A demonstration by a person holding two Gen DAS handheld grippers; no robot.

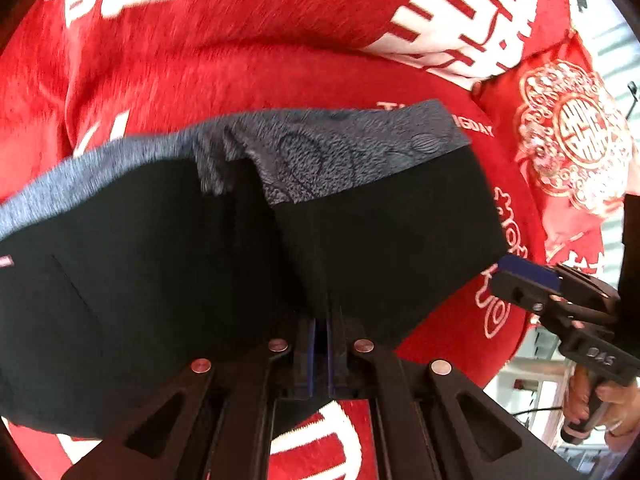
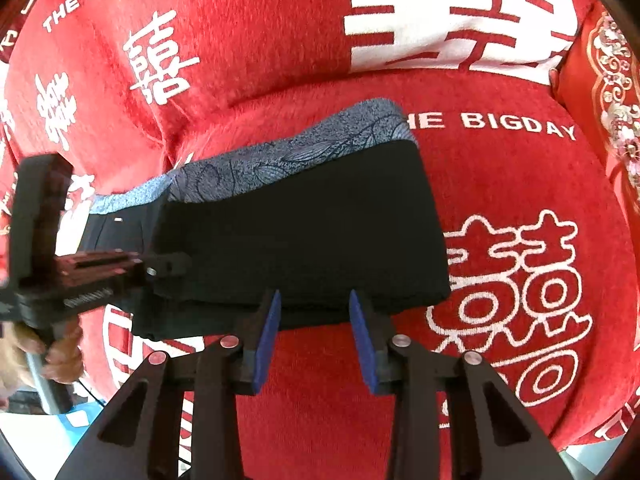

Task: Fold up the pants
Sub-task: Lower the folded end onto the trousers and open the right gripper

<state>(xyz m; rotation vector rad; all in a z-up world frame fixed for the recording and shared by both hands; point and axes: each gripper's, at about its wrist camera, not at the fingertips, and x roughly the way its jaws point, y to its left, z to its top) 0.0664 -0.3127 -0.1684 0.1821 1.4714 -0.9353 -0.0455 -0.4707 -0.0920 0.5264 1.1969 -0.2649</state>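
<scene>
Through the left wrist camera I see my left tongs [image 1: 319,332] clenched on the near edge of the black pants [image 1: 168,264], which lie folded on the red cover [image 1: 248,64] with white lettering; a red embroidered cushion [image 1: 568,136] sits at the right. Through the right wrist camera, my right tongs [image 2: 315,308] stand released at the pants' [image 2: 300,232] near edge, pads apart, the left tongs' [image 2: 176,266] body crowding the pile's left end.
</scene>
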